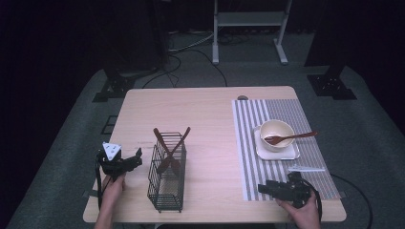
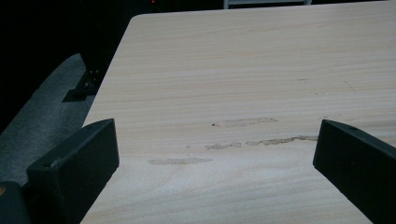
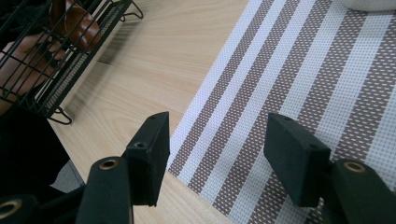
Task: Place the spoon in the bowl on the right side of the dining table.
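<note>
From the high view I have the whole worktop in front of me: my left claw sits low at the left, just beside the black wire basket, and my right claw lies at the near edge of the striped placemat. Neither claw touches anything.

The high view alone gives me the far things: two wooden utensils crossed upright in the wire basket, and a cream bowl on a small square plate on the placemat, with a wooden spoon resting in the bowl, its handle over the rim to the right. A thin pale item lies on the placemat just near of the plate; I cannot tell what it is.

The left gripper view gives me what the overhead cannot: the jaws stand wide apart over bare wood, with pale scuff marks on the surface between them.

The right gripper view shows my right jaws apart and empty over the placemat's edge. At its upper left the wire basket shows close up, a brown wooden utensil end inside it.
</note>
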